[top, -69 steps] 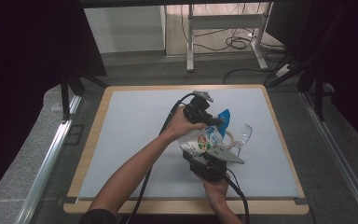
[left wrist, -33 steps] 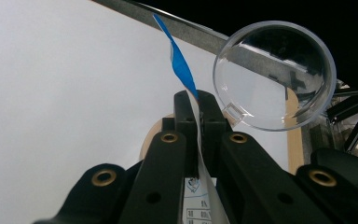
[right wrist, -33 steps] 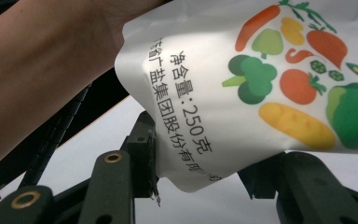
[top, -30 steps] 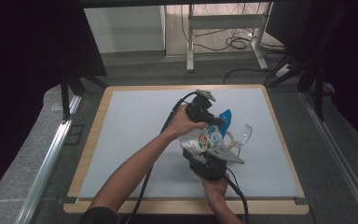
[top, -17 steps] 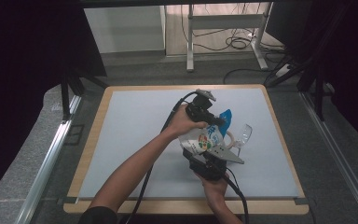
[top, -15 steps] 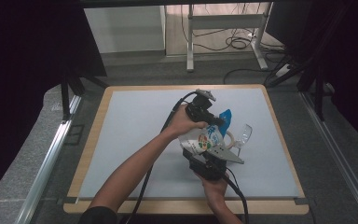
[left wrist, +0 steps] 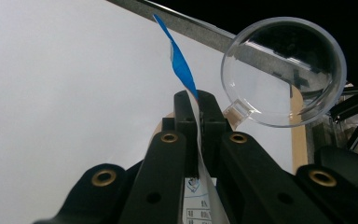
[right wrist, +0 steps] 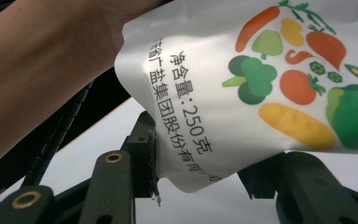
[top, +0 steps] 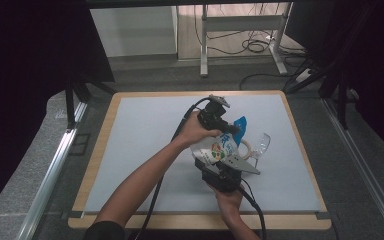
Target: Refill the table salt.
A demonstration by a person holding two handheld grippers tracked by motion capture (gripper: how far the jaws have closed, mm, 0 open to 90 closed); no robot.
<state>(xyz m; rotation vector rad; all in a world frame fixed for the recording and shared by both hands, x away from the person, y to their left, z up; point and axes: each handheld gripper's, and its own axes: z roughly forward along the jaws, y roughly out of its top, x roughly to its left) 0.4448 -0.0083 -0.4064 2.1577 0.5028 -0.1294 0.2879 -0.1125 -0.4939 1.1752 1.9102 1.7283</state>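
Observation:
A white pouch (top: 216, 149) printed with vegetables and topped by a blue strip is held up over the middle of the mat between both grippers. My left gripper (top: 230, 129) is shut on the pouch's thin blue top edge (left wrist: 182, 70), which stands up between its fingers (left wrist: 186, 112). From below, my right gripper (top: 218, 165) is shut on the pouch's bottom (right wrist: 200, 172), its pads (right wrist: 149, 154) pressing its two sides. A clear plastic measuring scoop (top: 261, 146) lies on the mat just right of the pouch; its round bowl (left wrist: 284, 70) appears beyond the left gripper's fingers.
The pale grey mat (top: 145, 135) covers a wood-edged table (top: 100, 145). Two forearms come in from the bottom edge, cables trailing from both grippers. Metal rails run along the table's left and right sides. A desk frame (top: 240, 30) and floor cables stand behind.

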